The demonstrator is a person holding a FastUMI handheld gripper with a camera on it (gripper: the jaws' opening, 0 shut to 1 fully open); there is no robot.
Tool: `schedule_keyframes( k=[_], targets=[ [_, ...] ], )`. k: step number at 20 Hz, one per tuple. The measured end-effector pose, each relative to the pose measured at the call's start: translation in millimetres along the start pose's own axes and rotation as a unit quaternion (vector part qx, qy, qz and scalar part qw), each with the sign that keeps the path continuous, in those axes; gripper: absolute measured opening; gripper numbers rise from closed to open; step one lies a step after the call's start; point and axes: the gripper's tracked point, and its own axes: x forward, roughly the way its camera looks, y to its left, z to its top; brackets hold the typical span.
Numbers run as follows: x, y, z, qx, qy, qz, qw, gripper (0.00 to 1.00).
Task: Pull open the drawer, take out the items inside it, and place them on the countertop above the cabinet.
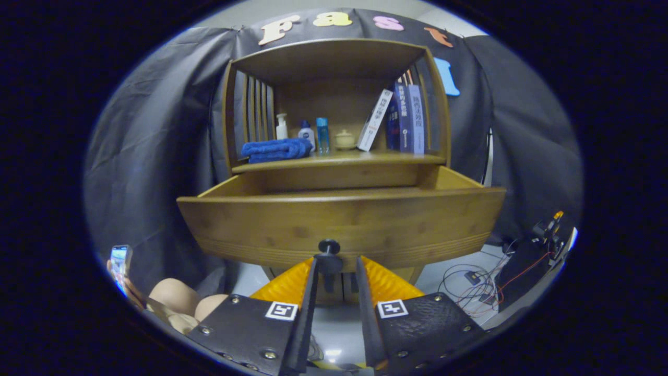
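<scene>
The wooden cabinet's drawer (342, 222) is pulled out toward me, and its front panel hides the inside from this low angle. Its small dark knob (329, 246) sits at the bottom centre of the panel. My gripper (336, 259) has the knob's stem between its fingertips: the left finger (311, 271) is against it, while a narrow gap shows before the right finger (361, 271). The gripper is open around the knob. The countertop (339, 159) lies just above and behind the drawer.
On the countertop lie a folded blue towel (275, 150), small bottles (322, 134), a little jar (345, 139) and leaning books (402, 117). A seated person's knees (175, 295) and a phone (119, 259) are low to the left. Cables and electronics (485, 284) lie on the floor to the right.
</scene>
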Motion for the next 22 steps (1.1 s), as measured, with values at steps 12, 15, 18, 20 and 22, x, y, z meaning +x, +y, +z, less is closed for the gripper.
schedule_keyframes(
  k=[12,15,18,20,22],
  targets=[
    [72.0,13.9,109.4,-0.034,-0.015,0.022,0.999,0.41],
    [109.5,18.5,96.5,-0.034,0.034,0.02,0.999,0.41],
    [139.9,16.5,69.3,-0.054,0.093,0.017,0.994,0.41],
    [155.5,11.6,51.5,-0.066,0.124,0.011,0.99,0.42],
    [168.5,8.0,40.7,-0.064,0.143,0.008,0.988,0.42]
  ],
)
